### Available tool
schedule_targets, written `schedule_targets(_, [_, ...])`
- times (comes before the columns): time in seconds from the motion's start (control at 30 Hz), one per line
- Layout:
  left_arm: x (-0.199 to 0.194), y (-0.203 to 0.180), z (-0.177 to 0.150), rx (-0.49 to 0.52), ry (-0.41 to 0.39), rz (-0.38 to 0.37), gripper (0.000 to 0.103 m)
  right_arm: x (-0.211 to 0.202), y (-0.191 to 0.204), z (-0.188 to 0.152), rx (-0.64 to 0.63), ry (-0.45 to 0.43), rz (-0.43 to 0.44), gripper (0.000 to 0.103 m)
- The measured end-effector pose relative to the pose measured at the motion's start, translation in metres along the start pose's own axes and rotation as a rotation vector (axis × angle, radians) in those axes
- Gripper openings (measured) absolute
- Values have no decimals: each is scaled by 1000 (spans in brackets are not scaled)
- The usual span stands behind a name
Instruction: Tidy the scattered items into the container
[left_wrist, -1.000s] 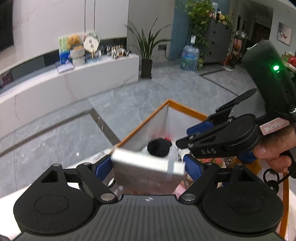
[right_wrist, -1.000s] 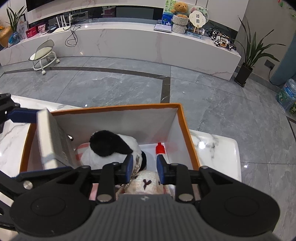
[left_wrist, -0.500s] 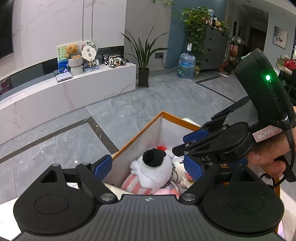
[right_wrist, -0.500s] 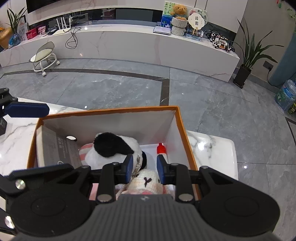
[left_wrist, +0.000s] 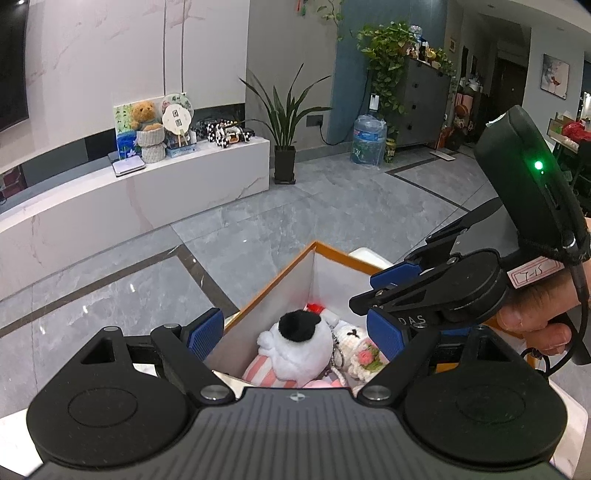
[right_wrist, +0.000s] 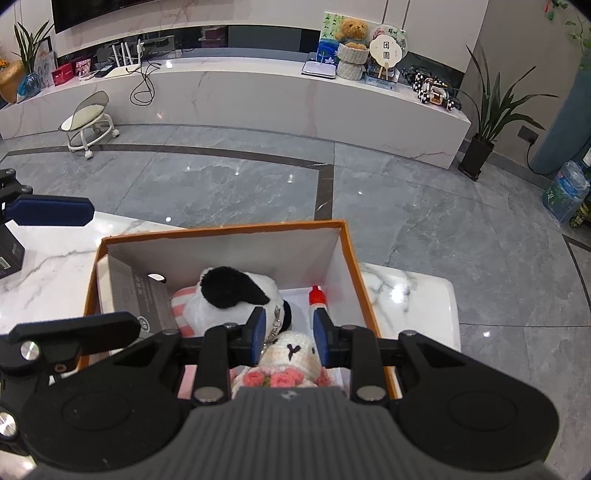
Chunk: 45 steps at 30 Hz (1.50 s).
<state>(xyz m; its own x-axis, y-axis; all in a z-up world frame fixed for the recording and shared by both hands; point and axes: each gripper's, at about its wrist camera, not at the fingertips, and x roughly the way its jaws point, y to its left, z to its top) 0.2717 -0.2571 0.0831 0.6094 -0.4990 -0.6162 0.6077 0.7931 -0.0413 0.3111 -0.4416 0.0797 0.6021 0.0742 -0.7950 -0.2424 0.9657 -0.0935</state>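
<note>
The orange-rimmed box (right_wrist: 352, 258) sits on the white marble table (right_wrist: 410, 295), and it holds a grey booklet (right_wrist: 142, 295) leaning against its left wall, a white plush dog with a black ear (right_wrist: 236, 295), a red-capped bottle (right_wrist: 317, 300) near the right wall and a small knitted lamb with pink flowers (right_wrist: 291, 356) at the near side. The left gripper (left_wrist: 295, 334) hangs above the near left corner of the box with its fingers spread wide and nothing between them. The right gripper (right_wrist: 289, 332) hovers over the lamb, its blue pads (right_wrist: 258, 332) parted on either side of the lamb's head; whether they touch it I cannot tell. The step in hand looks like the end of a drop-off into the box. A dark item (right_wrist: 9, 258) shows at the left edge of the table, so the next move probably calls for lifting a gripper clear of the rim and reaching out for whatever is left outside.
</note>
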Motion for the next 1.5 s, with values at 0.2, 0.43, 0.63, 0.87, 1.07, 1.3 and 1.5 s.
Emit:
schedule_targets(0.2, [-20,-7,10,9,-33,1,100,-26,-1,6,-6,-28,-16,31])
schedule_targets(0.43, [-50,-18,25,26,-77,8,100,-66,1,13,-18,-70,-39,31])
schedule_targets(0.63, [-78,-30,36,37,-117,10,100,-105,6,16,-29,-107,-57,31])
schedule_targets(0.87, [-117,-47,49,49,-175,24,100,-152,13,16,-41,-163,-99,35])
schedule_targets(1.07, [-147,-61,52,30,-231,52,100,-190,19,4,-19,-219,-97,36])
schedule_targets(1.3, [-186,-81,56,22,-301,67,103,-240,27,-11,-4,-311,-125,45])
schedule_targets(1.5, [-211,-98,61,33,-331,57,103,-276,36,-20,-3,-376,-159,51])
